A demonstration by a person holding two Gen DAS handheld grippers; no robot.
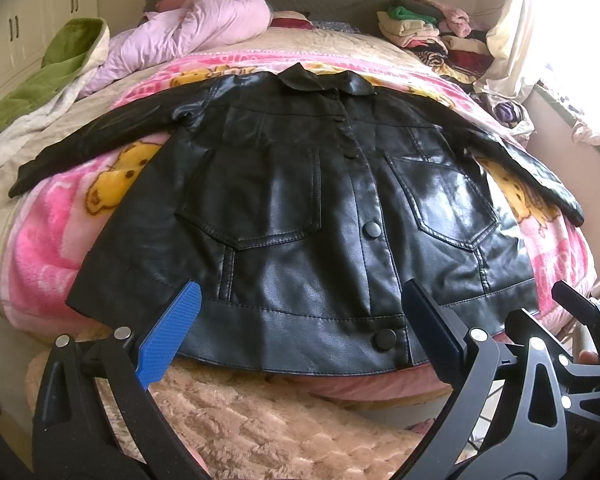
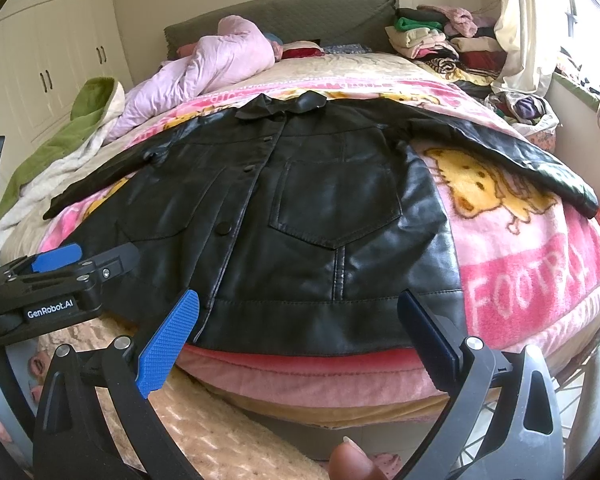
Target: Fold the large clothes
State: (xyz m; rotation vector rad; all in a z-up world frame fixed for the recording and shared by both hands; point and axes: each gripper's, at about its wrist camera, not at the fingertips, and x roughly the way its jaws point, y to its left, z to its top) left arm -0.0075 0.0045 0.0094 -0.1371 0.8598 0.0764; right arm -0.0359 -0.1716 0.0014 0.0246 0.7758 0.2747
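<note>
A black leather jacket (image 1: 292, 184) lies flat and front up on the bed, buttoned, collar at the far end and both sleeves spread sideways. My left gripper (image 1: 300, 336) is open just above the hem nearest me, left of the button line, holding nothing. My right gripper (image 2: 300, 340) is also open and empty, hovering at the hem of the jacket (image 2: 300, 208) below its right pocket. The left gripper (image 2: 84, 260) shows at the left edge of the right wrist view. The right gripper (image 1: 548, 312) shows at the right edge of the left wrist view.
Under the jacket lies a pink cartoon blanket (image 1: 52, 248). A lilac quilted coat (image 1: 188, 28) and a green throw (image 1: 48, 76) sit at the back left. Folded clothes (image 1: 432, 28) are stacked back right. A beige fuzzy cover (image 1: 260, 420) hangs below the bed edge. A fingertip (image 2: 352, 460) shows at the bottom.
</note>
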